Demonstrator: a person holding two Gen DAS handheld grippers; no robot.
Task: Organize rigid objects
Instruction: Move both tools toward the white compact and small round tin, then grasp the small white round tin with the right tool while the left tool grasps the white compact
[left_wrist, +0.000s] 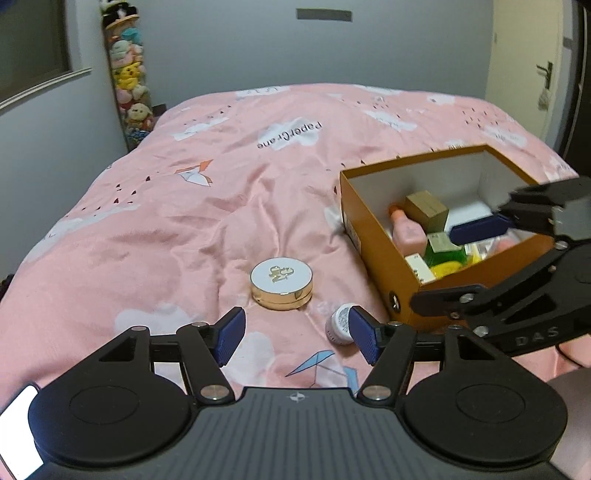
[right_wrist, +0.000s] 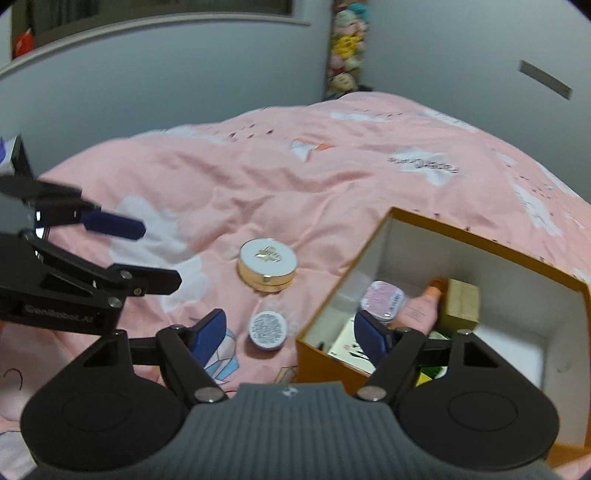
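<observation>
An open orange cardboard box (left_wrist: 384, 258) with white inner walls sits on the pink bed cover (left_wrist: 166, 221), at the right of the left wrist view and at the lower right of the right wrist view. Inside it lie a pink bottle with an orange cap (left_wrist: 406, 230), an olive-brown small carton (left_wrist: 426, 210) touching the bottle, a green bottle (left_wrist: 445, 253), something yellow (left_wrist: 448, 269) at the near wall and a white carton (left_wrist: 419, 266) in the near corner. The right wrist view also shows a clear-lidded pink square case (right_wrist: 382, 304) against the box's left wall and a flat white card or packet (right_wrist: 347, 347) below it; the rest of the contents are too crowded to tell.

Outside the box, on the bed, a round white-and-gold compact (left_wrist: 281, 283) lies flat at the centre of the frame. A small white jar (left_wrist: 341, 325) lies just beside the box's near corner, tipped on its side.

The left gripper (left_wrist: 297, 336) hovers low over the bed with its blue fingers (left_wrist: 231, 334) apart and nothing between them; the jar sits just behind the right-hand finger. The right gripper (right_wrist: 291, 338) has its fingers apart too, one over the bed, the other (right_wrist: 371, 339) inside the box's near corner, gripping nothing.
</observation>
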